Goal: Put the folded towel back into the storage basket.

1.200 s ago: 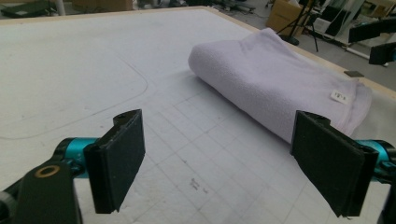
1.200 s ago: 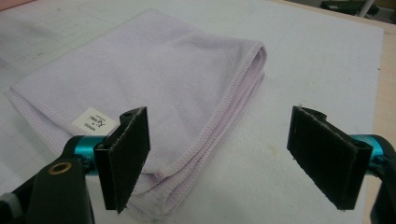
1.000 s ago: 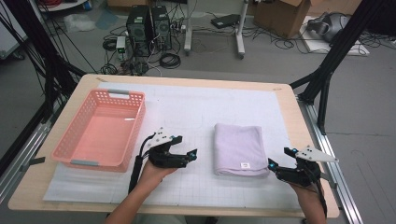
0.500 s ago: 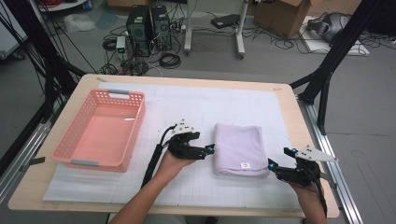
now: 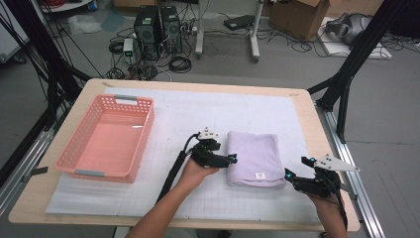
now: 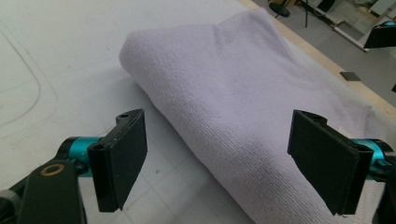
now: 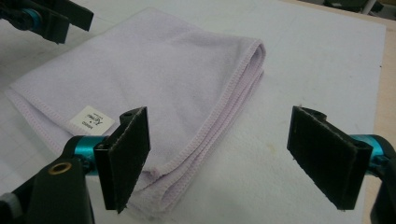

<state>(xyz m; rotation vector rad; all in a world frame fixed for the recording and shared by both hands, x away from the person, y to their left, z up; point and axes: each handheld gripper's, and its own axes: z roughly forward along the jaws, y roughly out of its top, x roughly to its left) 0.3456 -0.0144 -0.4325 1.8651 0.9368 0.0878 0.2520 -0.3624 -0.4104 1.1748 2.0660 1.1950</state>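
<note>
A pink basket (image 5: pixel 105 139) sits near the table's left edge. Your left gripper (image 5: pixel 231 158), jaws spread, touches the left side of the folded towel (image 5: pixel 253 157) lying toward the front edge. Your right gripper (image 5: pixel 288 174), also spread, sits at the towel's front right corner.

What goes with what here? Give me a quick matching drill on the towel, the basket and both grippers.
1. folded lilac terry towel
2. pink plastic mesh basket
3. left gripper
4. right gripper

a. at the towel's near right corner
b. table's left side
c. at the towel's folded left edge
d. lies between the grippers

Pairs: 1-d, 2-b, 3-c, 4-a
</note>
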